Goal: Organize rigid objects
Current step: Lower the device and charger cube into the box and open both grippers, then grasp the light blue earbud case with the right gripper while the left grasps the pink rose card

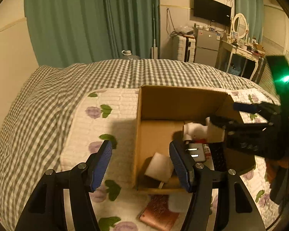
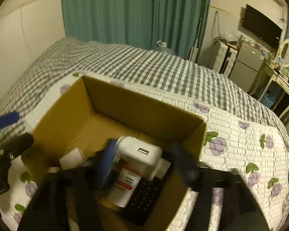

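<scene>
An open cardboard box (image 1: 160, 104) (image 2: 125, 104) sits on the bed. Inside lie a white USB charger (image 2: 139, 152), a white bottle with a red label (image 2: 125, 182), a black remote (image 2: 144, 194) and a white block (image 1: 159, 166). My right gripper (image 2: 142, 165) is open above the box, its fingers on either side of the charger; it shows at the box's right side in the left wrist view (image 1: 235, 113). My left gripper (image 1: 140, 165) is open and empty over the box's near left wall.
A pink booklet (image 1: 158, 215) lies on the floral quilt (image 1: 106, 127) in front of the box. A grey checked bedspread (image 1: 86, 80) covers the far bed. A fridge (image 1: 206, 46), a dressing table (image 1: 240, 52) and green curtains (image 1: 90, 19) stand behind.
</scene>
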Motion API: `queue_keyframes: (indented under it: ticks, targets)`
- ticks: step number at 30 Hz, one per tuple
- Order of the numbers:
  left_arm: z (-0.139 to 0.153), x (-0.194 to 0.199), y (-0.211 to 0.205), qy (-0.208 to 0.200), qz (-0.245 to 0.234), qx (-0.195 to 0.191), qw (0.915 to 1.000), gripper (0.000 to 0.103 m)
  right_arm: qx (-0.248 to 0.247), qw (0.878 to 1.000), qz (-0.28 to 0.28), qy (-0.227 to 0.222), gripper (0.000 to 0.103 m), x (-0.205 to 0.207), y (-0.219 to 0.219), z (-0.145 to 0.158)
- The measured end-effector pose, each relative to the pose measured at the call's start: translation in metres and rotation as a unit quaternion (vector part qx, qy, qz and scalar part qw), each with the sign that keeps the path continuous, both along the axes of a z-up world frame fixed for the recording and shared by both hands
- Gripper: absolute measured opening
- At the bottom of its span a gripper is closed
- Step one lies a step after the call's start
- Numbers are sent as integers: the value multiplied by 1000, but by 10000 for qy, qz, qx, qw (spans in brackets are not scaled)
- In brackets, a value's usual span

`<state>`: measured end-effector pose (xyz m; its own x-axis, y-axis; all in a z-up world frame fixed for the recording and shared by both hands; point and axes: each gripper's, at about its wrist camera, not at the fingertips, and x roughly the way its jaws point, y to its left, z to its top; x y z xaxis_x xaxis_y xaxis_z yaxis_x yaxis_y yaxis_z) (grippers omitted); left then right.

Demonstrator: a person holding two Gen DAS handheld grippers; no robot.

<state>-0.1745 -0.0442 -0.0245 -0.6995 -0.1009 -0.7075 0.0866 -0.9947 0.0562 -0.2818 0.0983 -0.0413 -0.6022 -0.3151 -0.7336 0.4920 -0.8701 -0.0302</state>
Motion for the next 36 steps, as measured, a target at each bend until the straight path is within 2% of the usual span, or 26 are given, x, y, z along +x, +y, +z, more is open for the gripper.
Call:
queue_keyframes:
  ticks: [7, 12, 16, 20, 25, 33, 36]
  targets:
    - [-5, 34, -8, -113, 109, 146, 9998, 65, -172, 9993, -115, 312, 75, 48, 26, 35]
    - [-19, 52, -15, -197, 216, 166, 9994, 65, -379, 9989, -82, 246, 75, 93, 38, 39]
    - [-38, 62, -19, -375, 232, 96, 9990, 65, -495, 9988, 17, -62, 75, 119, 33, 16]
    - [-55, 68, -24, -423, 365, 97, 9984, 65, -582, 9966, 7, -584, 75, 127, 16, -27]
    - [-65, 65, -29, -622, 494, 38, 9968, 65, -180, 9960, 48, -877, 75, 125, -21, -72]
    - [-76, 59, -34, -812, 541, 66, 9952, 65, -508, 9899, -151, -1317, 75, 105, -39, -110]
    - [-78, 58, -35, -849, 541, 83, 9949, 65, -683, 9862, -250, -1488, 66, 100, -39, -121]
